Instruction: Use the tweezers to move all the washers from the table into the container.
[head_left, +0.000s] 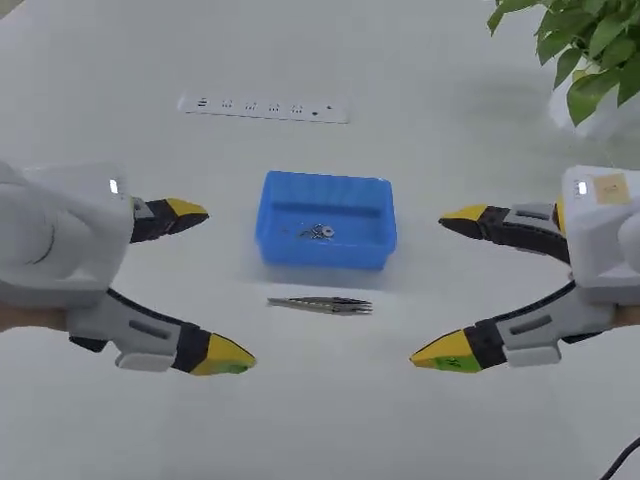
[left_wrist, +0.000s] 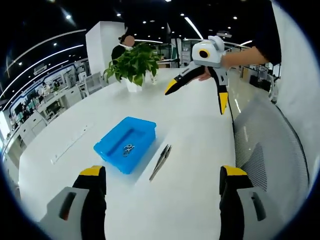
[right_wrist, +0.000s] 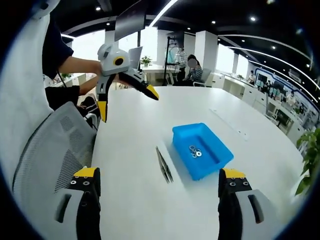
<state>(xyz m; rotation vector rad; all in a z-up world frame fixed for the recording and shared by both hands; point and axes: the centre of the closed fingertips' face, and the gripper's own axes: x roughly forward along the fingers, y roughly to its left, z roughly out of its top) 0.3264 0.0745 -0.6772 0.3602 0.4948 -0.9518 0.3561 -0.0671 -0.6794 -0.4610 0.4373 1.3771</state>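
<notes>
Centrally, a blue rectangular plastic container (head_left: 320, 254) holds small silver metal washers (head_left: 316, 232). Slim metal tweezers (head_left: 320, 304) lie just below it on the white worktop (head_left: 320, 420). At the frame's sides, the left claw (head_left: 212, 284) and right claw (head_left: 443, 285) gape wide, holding nothing.

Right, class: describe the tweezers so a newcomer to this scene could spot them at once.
Start at the white table and find the blue container near its middle. Just in front of it, on the person's side, lie the tweezers: the only slim, pointed metal tool there.
</notes>
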